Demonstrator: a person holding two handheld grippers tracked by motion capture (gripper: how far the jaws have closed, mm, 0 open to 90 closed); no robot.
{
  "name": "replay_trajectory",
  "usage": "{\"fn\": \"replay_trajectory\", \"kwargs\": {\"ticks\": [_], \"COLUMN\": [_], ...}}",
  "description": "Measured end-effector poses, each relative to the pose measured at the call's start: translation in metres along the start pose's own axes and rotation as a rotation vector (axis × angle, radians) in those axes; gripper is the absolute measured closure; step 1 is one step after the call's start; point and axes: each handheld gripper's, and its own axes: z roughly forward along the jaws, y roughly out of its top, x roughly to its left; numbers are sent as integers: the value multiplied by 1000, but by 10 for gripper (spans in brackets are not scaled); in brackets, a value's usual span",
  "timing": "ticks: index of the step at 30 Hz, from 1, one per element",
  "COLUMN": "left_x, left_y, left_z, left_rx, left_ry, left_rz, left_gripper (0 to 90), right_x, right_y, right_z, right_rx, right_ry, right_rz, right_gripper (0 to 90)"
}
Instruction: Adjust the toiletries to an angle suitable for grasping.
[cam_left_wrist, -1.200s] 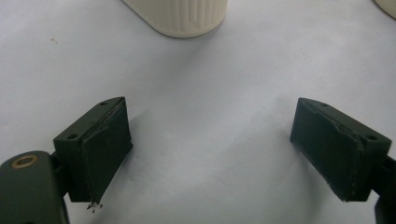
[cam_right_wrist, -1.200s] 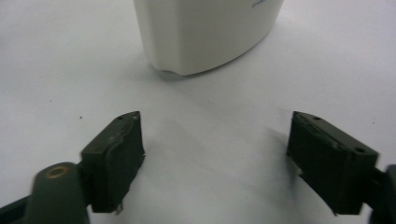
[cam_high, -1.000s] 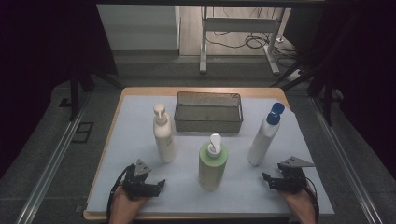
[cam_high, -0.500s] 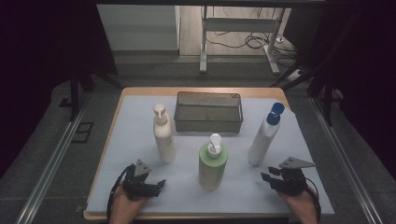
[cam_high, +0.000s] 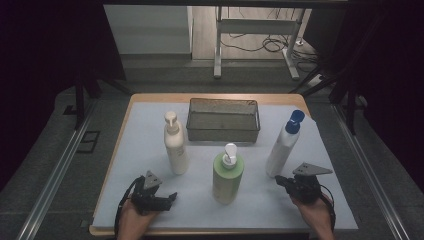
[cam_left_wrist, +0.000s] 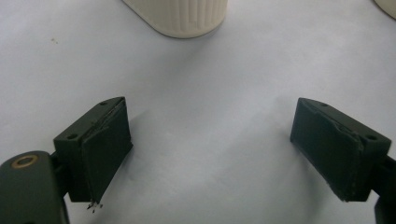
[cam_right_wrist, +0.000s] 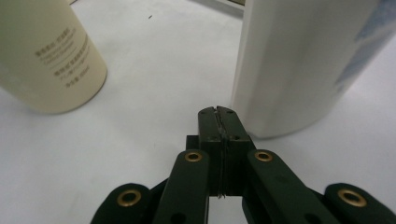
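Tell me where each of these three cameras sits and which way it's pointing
High view: above the person's side, looking forward and down on the table; both hands with the left gripper and right gripper enter at the bottom.
Left gripper view: on the left gripper, looking down at the table between wide-open fingers.
Right gripper view: on the right gripper, fingers together, facing the blue-capped white bottle.
Shared: that bottle also stands in the high view.

Wire basket (cam_high: 223, 120), cream pump bottle (cam_high: 175, 145)
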Motion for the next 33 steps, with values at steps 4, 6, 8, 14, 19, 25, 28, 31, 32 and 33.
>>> {"fn": "replay_trajectory", "kwargs": {"ticks": [4,6,8,14,19,25,28,31,32,33], "left_x": [0,0,0,0,0,0,0,0,0,0], "left_y": [0,0,0,0,0,0,0,0,0,0], "left_z": [0,0,0,0,0,0,0,0,0,0], "left_rx": [0,0,0,0,0,0,0,0,0,0], "left_ry": [0,0,0,0,0,0,0,0,0,0], "left_rz": [0,0,0,0,0,0,0,0,0,0], "left_gripper": [121,121,121,121,121,121,121,121,121,121], "right_x": [3,5,6,10,11,10,10,9,9,7], "right_y": [5,9,10,18,21,20,19,17,17,16], "right_z": [7,10,12,22,31,37,38,36,36,34], "right_rx": [-12,-17,-19,-28,-35,-30,-24,-22,-22,-19], "right_ry": [-9,-22,-33,-66,-86,-103,-107,-103,-103,-109], "right_rz": [-2,-3,-4,-11,8,13,9,10,10,17], "right_gripper": [895,895,895,897,897,897,898,898,898,898]}}
